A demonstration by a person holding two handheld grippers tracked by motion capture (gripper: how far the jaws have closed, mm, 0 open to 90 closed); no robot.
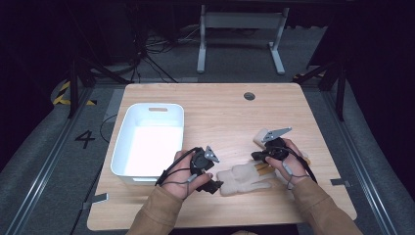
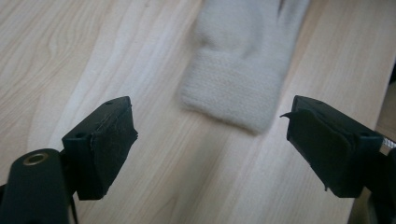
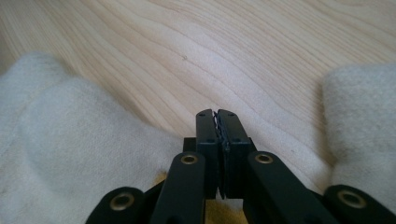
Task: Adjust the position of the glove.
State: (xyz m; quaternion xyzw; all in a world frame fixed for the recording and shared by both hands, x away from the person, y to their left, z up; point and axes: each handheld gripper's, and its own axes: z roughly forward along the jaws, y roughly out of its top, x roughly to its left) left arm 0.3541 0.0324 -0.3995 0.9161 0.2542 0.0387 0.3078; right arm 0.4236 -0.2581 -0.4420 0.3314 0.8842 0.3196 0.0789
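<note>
A cream knitted glove [image 1: 242,177] lies flat on the wooden table [image 1: 220,112] between my two hands. Its ribbed cuff [image 2: 233,88] sits just ahead of my left gripper [image 2: 210,126], whose jaws stand wide open with bare wood between them and touch nothing. In the high view the left gripper [image 1: 215,186] is at the glove's left end. My right gripper [image 3: 217,114] is shut, jaws pressed together low over the wood, with nothing seen between them. Cream fabric [image 3: 70,130] lies to either side of it. In the high view the right gripper [image 1: 259,156] is at the glove's right end, and more cream cloth [image 1: 261,135] shows beyond it.
A white plastic bin [image 1: 122,147] stands on the left part of the table, close to my left hand. A round cable hole [image 1: 249,96] sits near the far edge. Beyond the table are a floor with cables and a white table frame [image 1: 240,34].
</note>
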